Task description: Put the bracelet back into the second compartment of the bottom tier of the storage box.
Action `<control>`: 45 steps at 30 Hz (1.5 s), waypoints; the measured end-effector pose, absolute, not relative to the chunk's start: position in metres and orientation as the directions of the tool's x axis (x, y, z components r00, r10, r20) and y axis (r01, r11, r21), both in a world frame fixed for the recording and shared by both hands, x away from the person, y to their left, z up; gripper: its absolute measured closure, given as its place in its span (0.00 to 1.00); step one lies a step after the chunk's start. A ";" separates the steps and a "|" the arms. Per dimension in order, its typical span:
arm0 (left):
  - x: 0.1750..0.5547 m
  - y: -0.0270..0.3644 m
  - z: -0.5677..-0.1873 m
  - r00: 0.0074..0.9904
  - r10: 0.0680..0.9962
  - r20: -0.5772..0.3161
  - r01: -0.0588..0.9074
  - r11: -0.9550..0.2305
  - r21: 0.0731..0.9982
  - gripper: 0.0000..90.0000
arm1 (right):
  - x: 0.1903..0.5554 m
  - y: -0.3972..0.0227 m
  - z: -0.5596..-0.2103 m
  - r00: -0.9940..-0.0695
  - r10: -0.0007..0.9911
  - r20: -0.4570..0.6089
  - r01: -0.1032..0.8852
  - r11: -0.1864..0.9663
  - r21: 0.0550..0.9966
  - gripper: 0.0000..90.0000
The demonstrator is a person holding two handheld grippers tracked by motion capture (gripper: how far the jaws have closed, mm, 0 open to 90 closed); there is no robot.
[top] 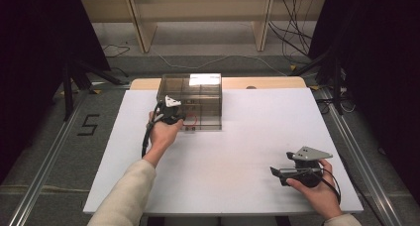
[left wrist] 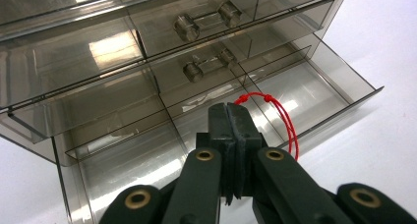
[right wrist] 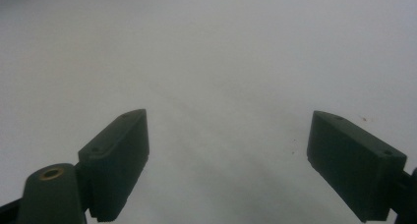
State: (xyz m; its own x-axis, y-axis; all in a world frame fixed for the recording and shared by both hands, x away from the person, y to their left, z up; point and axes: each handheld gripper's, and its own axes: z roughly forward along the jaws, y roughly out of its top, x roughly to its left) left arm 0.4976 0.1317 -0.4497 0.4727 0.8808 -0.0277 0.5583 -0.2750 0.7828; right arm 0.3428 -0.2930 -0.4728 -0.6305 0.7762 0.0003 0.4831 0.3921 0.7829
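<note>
A smoky clear plastic drawer unit [top: 198,94] stands at the table's far middle. Its bottom drawer [left wrist: 314,86] is pulled out and looks bare inside. A red cord loop [left wrist: 280,113] runs from the drawer front up to the tips of my left gripper [left wrist: 233,108], whose jaws are pressed together on it. In the high view the left gripper [top: 182,121] sits at the unit's lower front, beside the red cord [top: 192,121]. My right gripper [top: 275,173] rests low over the table at the near right. In its own view the right gripper [right wrist: 228,130] stands wide open with nothing between its jaws.
The white table top [top: 237,151] spans the view, with a wooden strip [top: 267,82] along its far edge. The two upper drawers [left wrist: 206,22] are closed, each with a clear handle. Metal rails, stands and cables lie on the floor around the table.
</note>
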 end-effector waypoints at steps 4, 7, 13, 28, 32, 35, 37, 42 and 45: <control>0.499 0.131 -0.451 0.471 0.882 -0.025 0.560 -0.277 0.781 1.00 | 0.343 -0.293 -0.473 -0.631 0.776 0.000 0.483 0.392 0.783 0.19; 0.499 0.132 -0.451 0.473 0.881 -0.019 0.563 -0.285 0.776 1.00 | 0.343 -0.293 -0.473 -0.630 0.776 0.001 0.481 0.389 0.786 0.19; 0.502 0.131 -0.451 0.467 0.884 -0.019 0.566 -0.283 0.774 1.00 | 0.343 -0.293 -0.473 -0.630 0.777 0.002 0.484 0.391 0.783 0.19; 0.509 0.130 -0.456 0.449 0.893 -0.014 0.576 -0.277 0.769 1.00 | 0.343 -0.294 -0.473 -0.630 0.777 0.002 0.481 0.388 0.786 0.19; 0.511 0.131 -0.456 0.441 0.897 -0.013 0.578 -0.273 0.769 1.00 | 0.343 -0.294 -0.473 -0.629 0.777 0.002 0.484 0.390 0.783 0.19; 0.512 0.130 -0.456 0.440 0.898 -0.013 0.580 -0.273 0.767 1.00 | 0.343 -0.294 -0.473 -0.629 0.777 0.002 0.485 0.390 0.783 0.19; 0.512 0.130 -0.456 0.440 0.898 -0.013 0.579 -0.273 0.768 1.00 | 0.343 -0.293 -0.473 -0.629 0.777 0.002 0.485 0.390 0.783 0.19; 0.513 0.127 -0.456 0.440 0.898 -0.009 0.578 -0.275 0.768 1.00 | 0.343 -0.293 -0.473 -0.629 0.777 0.003 0.485 0.390 0.783 0.19; 0.514 0.125 -0.456 0.439 0.898 -0.005 0.577 -0.278 0.768 1.00 | 0.343 -0.294 -0.473 -0.629 0.777 0.002 0.484 0.390 0.783 0.19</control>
State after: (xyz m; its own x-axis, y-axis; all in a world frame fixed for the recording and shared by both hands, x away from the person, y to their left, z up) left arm 0.5136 0.1252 -0.4562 0.4393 0.8983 -0.0051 0.5773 -0.2780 0.7677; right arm 0.3426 -0.2935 -0.4727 -0.6291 0.7773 0.0017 0.4844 0.3903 0.7830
